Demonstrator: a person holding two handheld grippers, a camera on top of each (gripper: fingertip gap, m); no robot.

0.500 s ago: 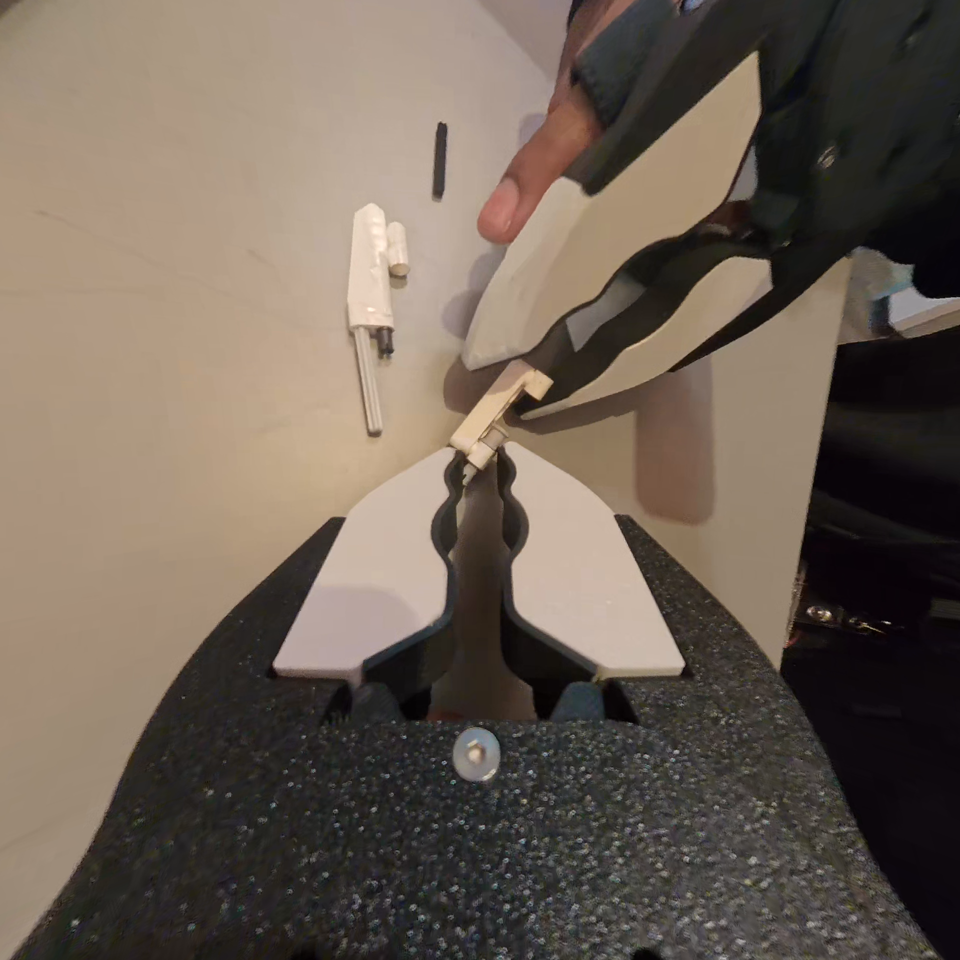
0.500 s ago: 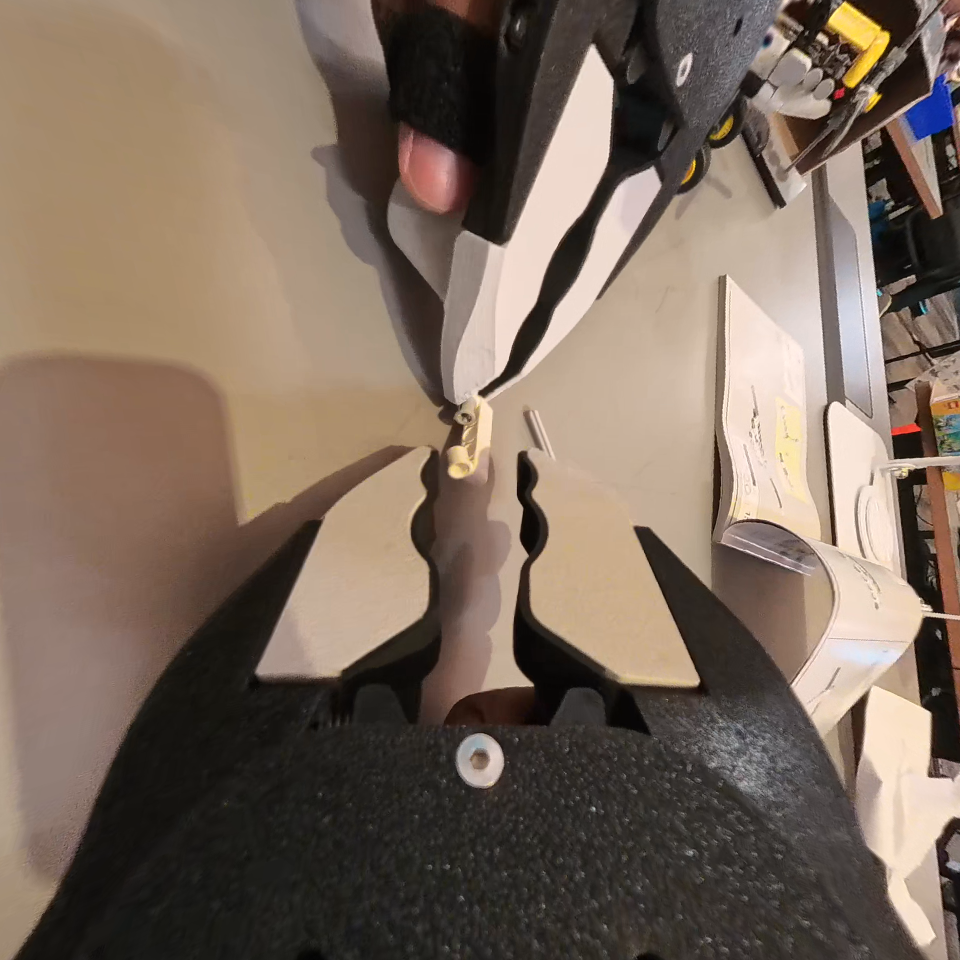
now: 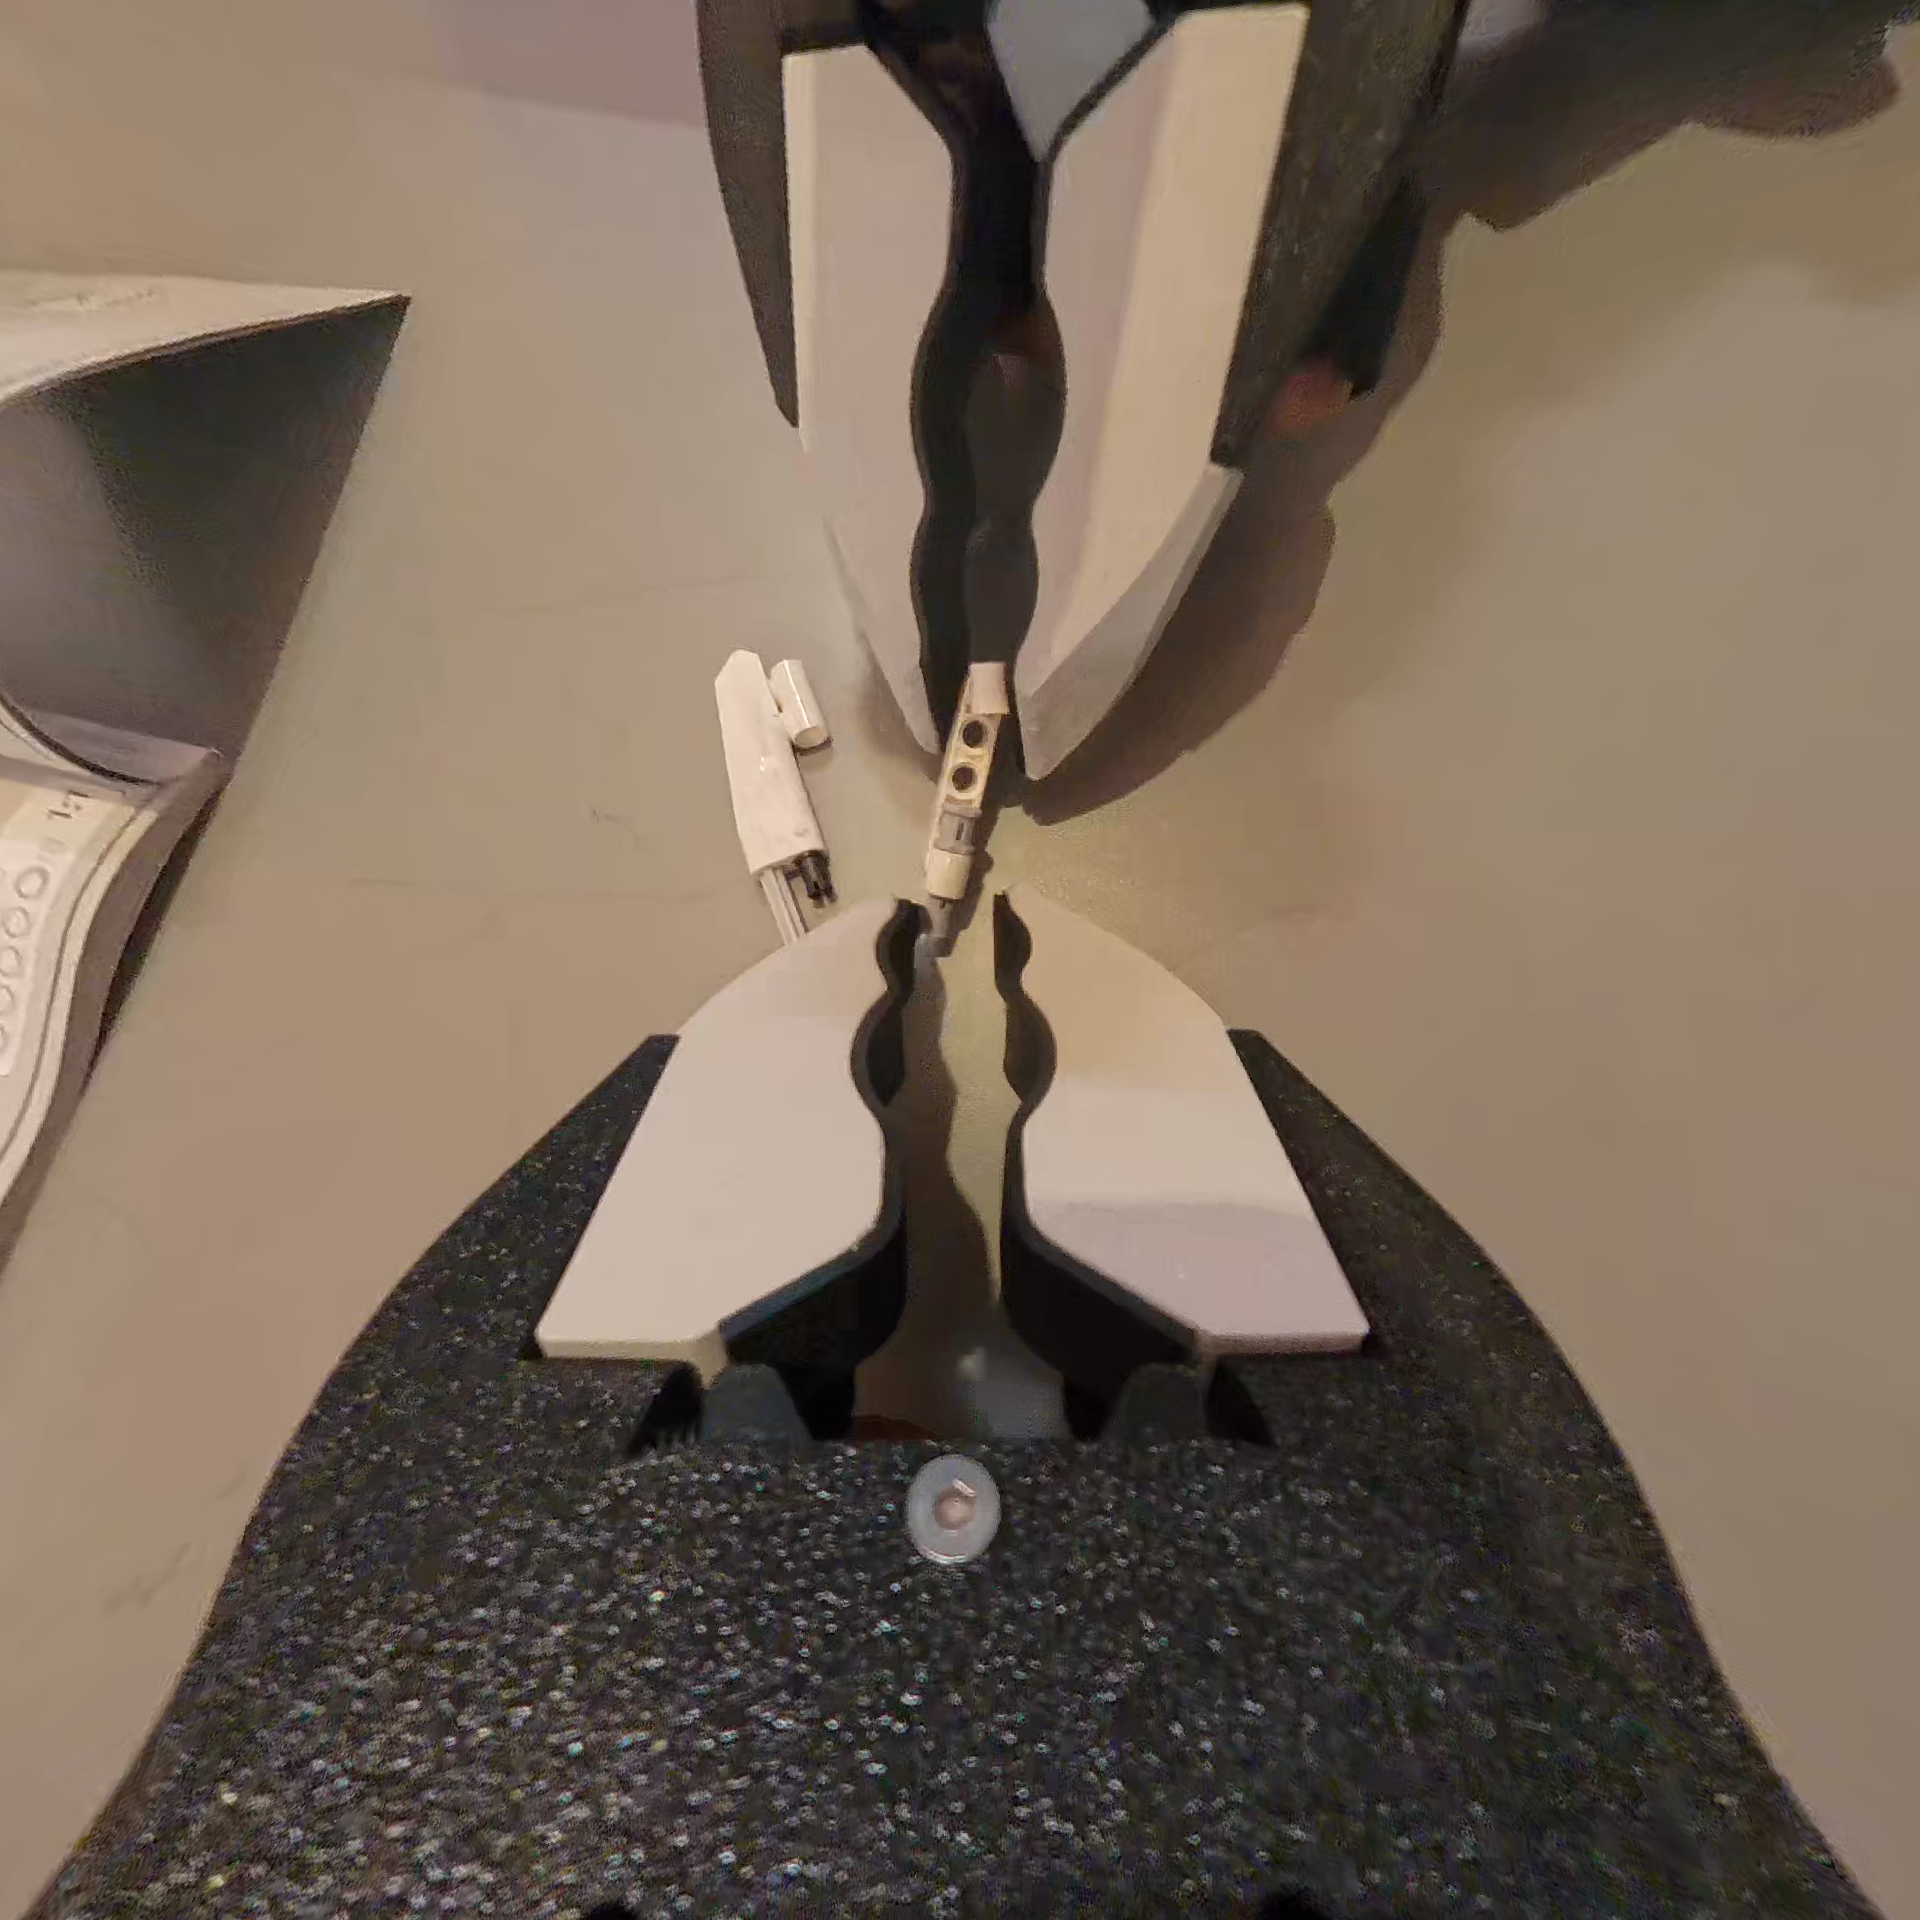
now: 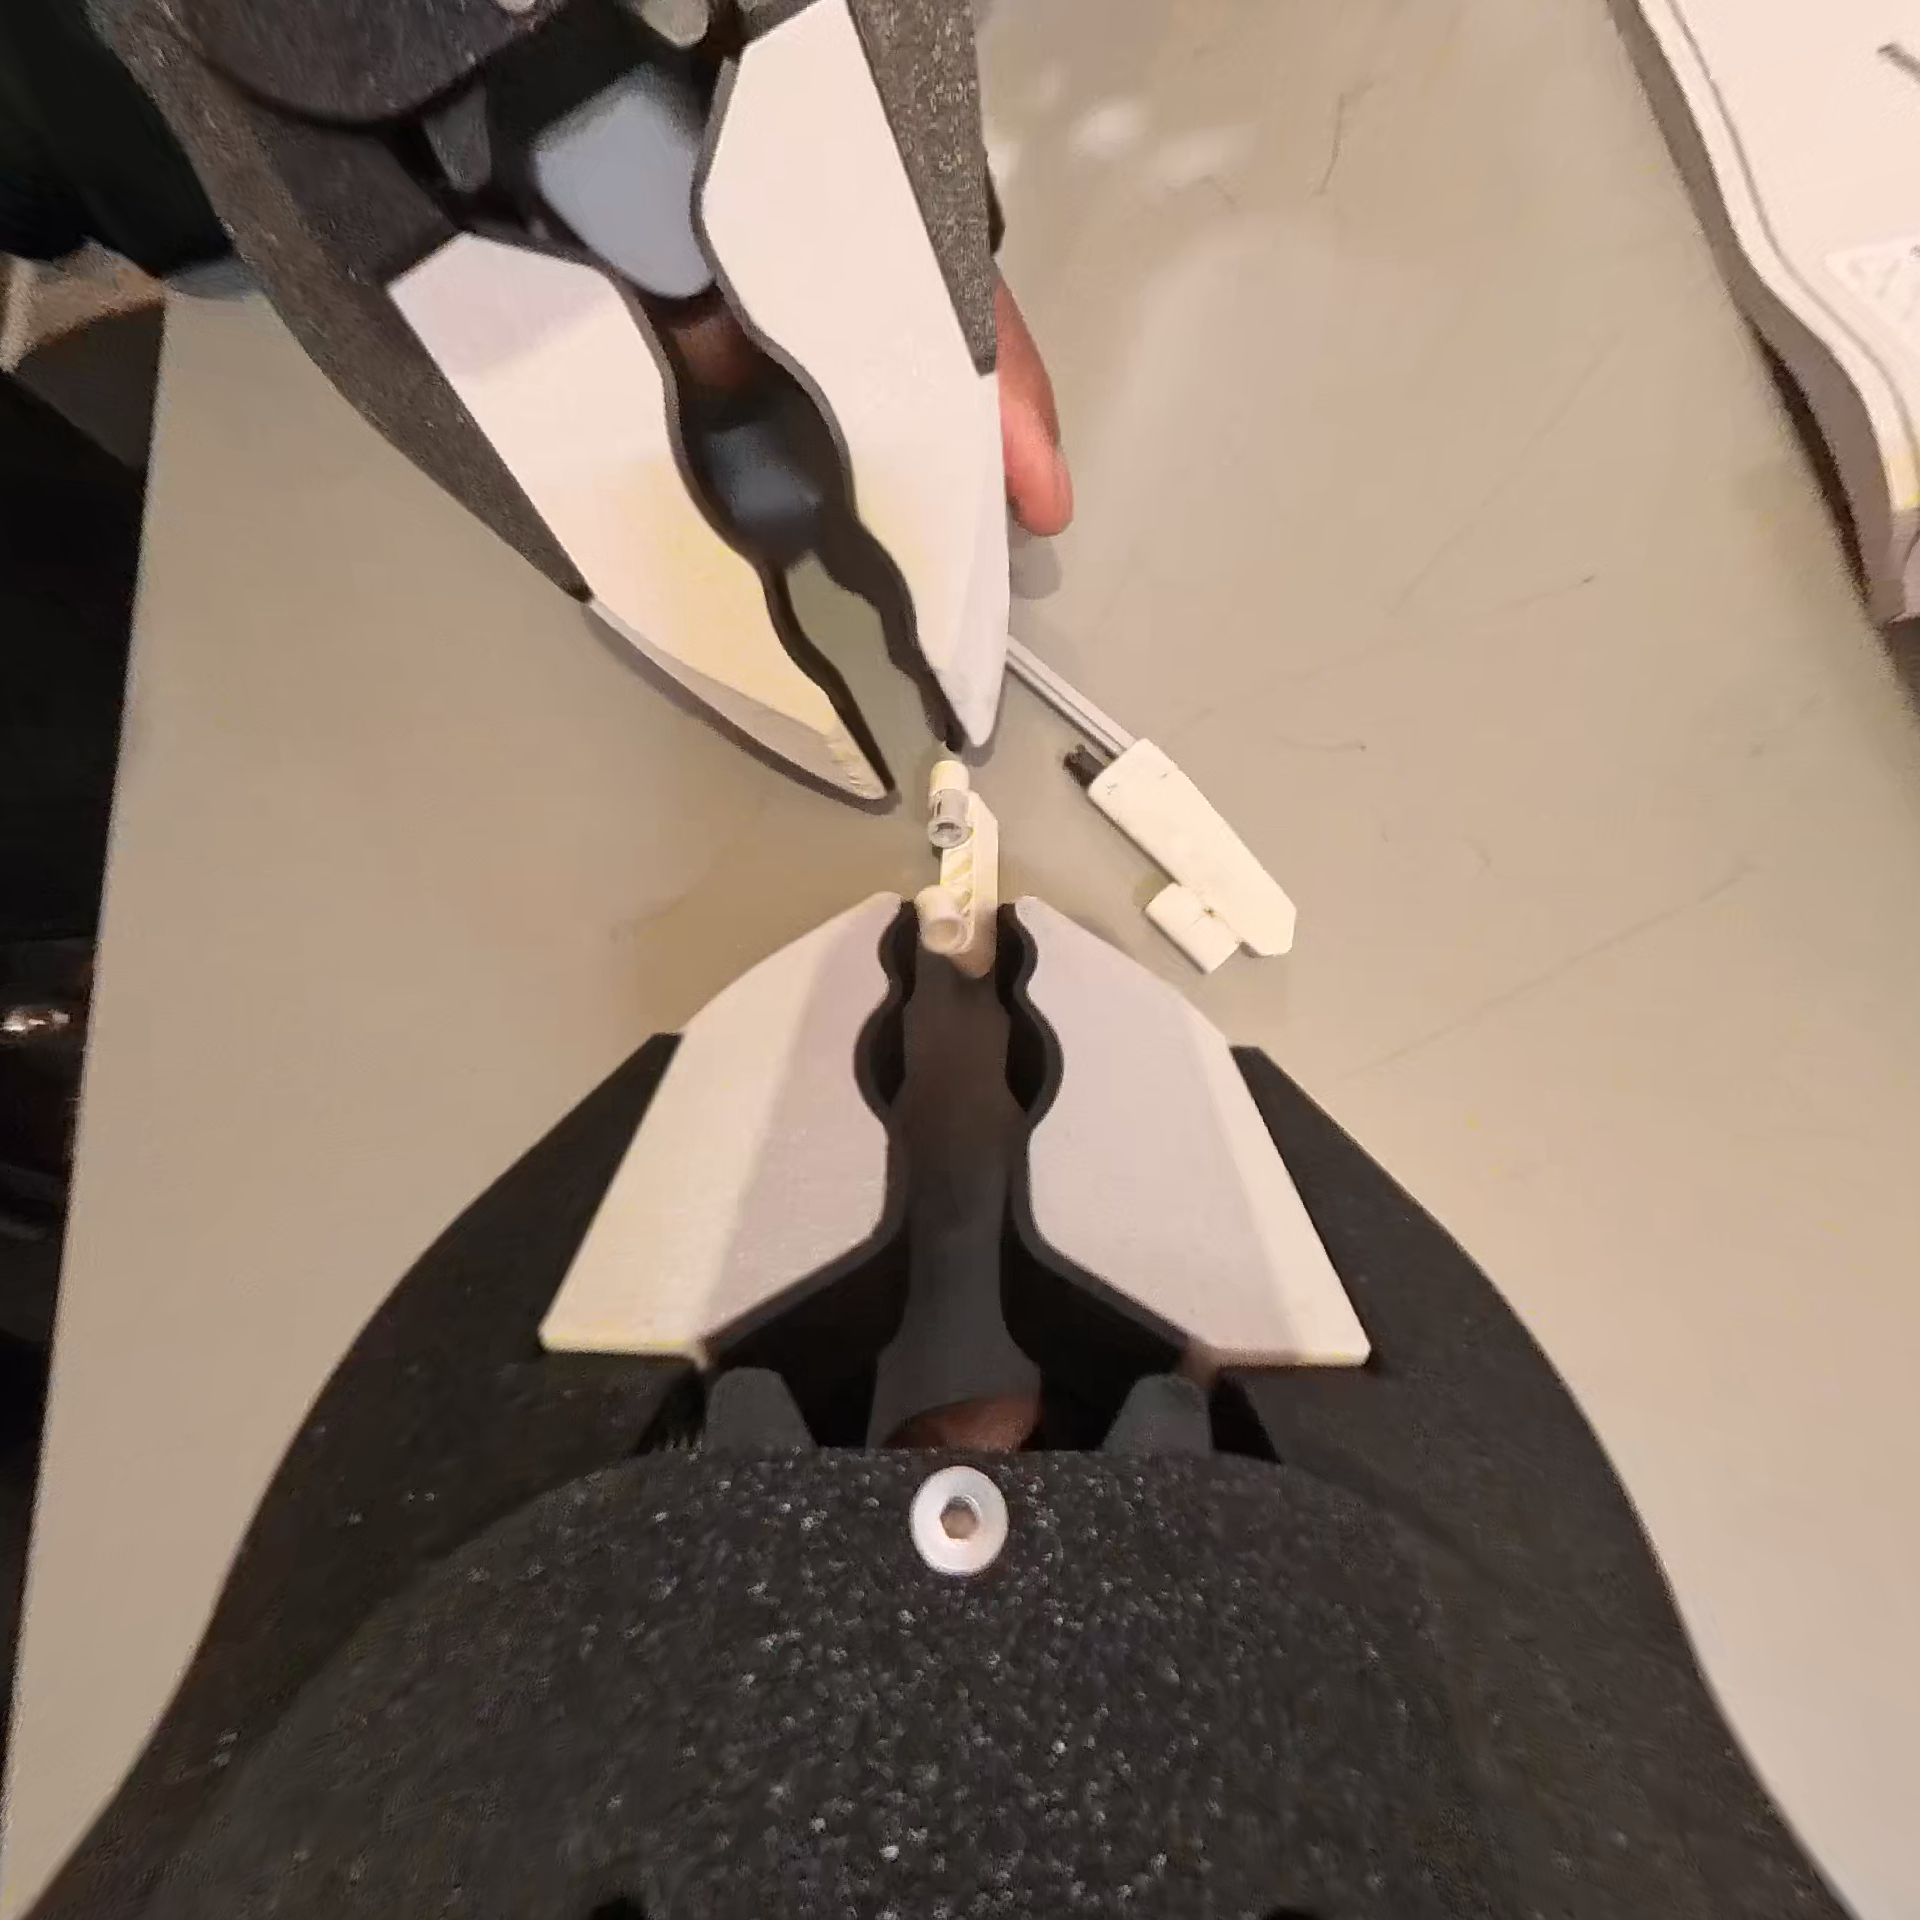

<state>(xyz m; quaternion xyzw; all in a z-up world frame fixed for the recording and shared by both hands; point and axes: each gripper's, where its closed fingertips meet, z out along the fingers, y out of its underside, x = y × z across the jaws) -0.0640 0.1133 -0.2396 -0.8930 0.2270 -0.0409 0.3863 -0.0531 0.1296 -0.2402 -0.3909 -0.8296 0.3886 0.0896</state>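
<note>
A small cream beam with two holes and a grey pin (image 3: pixel 964 774) hangs just above the beige table (image 3: pixel 416 1091). My right gripper (image 4: pixel 961 914) is shut on one end of it (image 4: pixel 971 857). In the left wrist view the right gripper (image 3: pixel 982 764) comes down from the top, its pads pressed on the beam. My left gripper (image 3: pixel 951 909) is open. The beam's grey pin tip lies just inside its left fingertip (image 3: pixel 883 935), with a gap to the right one. In the right wrist view the left gripper (image 4: pixel 925 764) stands open just beyond the beam's pin end.
A white long part with a thin axle and a short tube (image 3: pixel 774 790) lies on the table beside the grippers, and also shows in the right wrist view (image 4: pixel 1195 847). An open booklet (image 3: pixel 156 540) lies at the left. A person's finger (image 4: pixel 1034 447) shows behind the left gripper. Less than 4 cm separates the two grippers' tips.
The left jaws were shut on the beam's pin end and have opened off it. The right jaws have closed on the beam's other end. Both views have swung round.
</note>
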